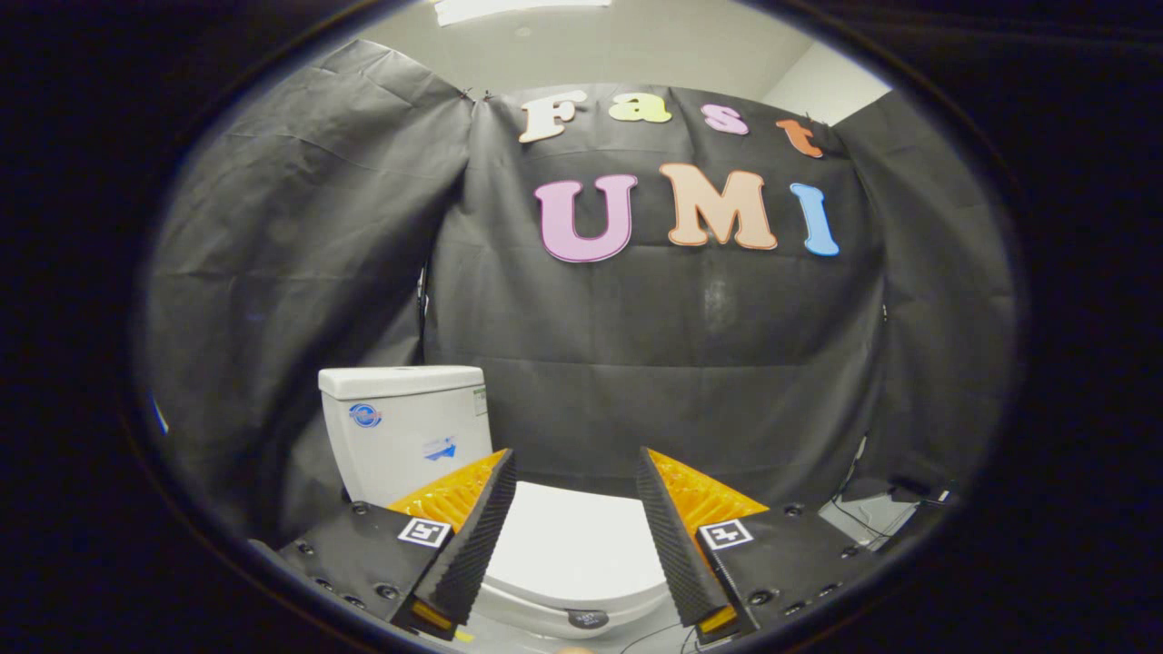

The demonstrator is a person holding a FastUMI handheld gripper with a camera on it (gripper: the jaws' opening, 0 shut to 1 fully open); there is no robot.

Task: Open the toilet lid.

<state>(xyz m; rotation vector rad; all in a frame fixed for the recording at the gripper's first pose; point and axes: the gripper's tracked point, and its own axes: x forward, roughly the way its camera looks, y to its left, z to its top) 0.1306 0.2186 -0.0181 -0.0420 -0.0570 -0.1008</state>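
A white toilet stands against the black cloth wall, its tank (404,434) rising beyond my left finger. The white lid (572,549) lies flat and closed on the bowl, showing in the gap between my two fingers and below them. My gripper (576,465) hovers above the lid, open wide, with nothing between the fingers. The left finger (472,536) covers part of the lid's left side and the right finger (672,536) covers its right edge. A small dark round badge (587,619) sits at the front rim of the bowl.
Black cloth walls close in behind and on both sides of the toilet. Cables and a pale floor patch (868,518) lie beyond my right finger. The tank is close to the left wall.
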